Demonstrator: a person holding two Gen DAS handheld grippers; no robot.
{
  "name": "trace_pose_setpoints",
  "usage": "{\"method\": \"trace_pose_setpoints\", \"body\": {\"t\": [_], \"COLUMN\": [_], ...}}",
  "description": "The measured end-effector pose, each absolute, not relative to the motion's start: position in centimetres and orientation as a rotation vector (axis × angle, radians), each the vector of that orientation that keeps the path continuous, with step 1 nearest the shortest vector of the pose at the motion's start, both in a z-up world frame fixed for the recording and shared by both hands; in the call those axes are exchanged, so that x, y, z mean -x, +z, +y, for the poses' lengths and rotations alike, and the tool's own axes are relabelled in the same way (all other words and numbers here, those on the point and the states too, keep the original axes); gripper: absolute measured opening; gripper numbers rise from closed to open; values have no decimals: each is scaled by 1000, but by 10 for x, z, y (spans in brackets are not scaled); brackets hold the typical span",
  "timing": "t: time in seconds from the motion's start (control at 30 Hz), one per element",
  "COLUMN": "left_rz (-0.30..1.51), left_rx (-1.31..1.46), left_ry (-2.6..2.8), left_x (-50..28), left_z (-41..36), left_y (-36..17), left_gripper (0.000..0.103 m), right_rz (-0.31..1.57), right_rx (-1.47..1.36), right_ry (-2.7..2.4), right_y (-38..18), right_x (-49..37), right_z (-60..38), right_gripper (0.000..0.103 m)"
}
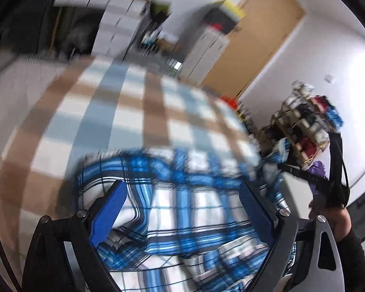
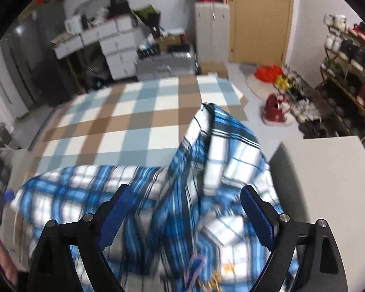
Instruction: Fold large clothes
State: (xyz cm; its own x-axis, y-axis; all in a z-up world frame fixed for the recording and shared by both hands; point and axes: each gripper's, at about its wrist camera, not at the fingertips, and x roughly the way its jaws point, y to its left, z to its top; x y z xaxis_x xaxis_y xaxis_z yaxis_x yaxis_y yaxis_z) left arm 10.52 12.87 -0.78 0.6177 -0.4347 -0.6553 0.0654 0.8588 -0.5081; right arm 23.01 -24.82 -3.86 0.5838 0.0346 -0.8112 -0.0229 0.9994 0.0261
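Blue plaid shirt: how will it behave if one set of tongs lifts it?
Likely floppy: the blue plaid shirt lies rumpled in soft folds on the checked cover. It probably drapes and sags from a single pinch. Thin-looking fabric suggests it is light.

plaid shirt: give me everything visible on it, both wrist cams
The plaid shirt is blue, white and black woven-looking fabric, rumpled and unfolded, lying on the checked brown, blue and white cloth. In the right wrist view one part rises in a peak; a small embroidered mark shows near the bottom edge. The left hand-held gripper and right hand-held gripper are both open above it; contact cannot be told. Motion blur hides the finer details.
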Motion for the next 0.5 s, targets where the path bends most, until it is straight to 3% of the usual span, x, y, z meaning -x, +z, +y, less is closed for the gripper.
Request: {"method": "trace_pose_setpoints", "body": {"t": [0.07,0.1,0.13,0.17,0.2,0.5], "left_rz": [909,908,910,916,925,991], "left_rx": [492,484,454,413,378,332], "left_ry": [-303,-293,-270,-257,-251,-201], "left_x": [-107,-104,-104,-102,-102,-95], "left_z": [127,124,123,119,117,117], "left_y": [-17,-18,-18,-17,-18,-31], "left_gripper": [91,91,91,91,91,91], "right_rz": [987,1001,1017,1029,1044,676], "right_rx": [-12,-15,-27,-46,-102,-509], "right_ry": [-27,-58,-85,-94,-90,23], "right_y": [-53,-61,-68,-75,-81,-43], "right_x": [-253,-259,-266,-262,-263,-157], "right_z": [-246,-247,-250,-255,-262,-342], "right_gripper": [89,80,50,31,3,2]}}
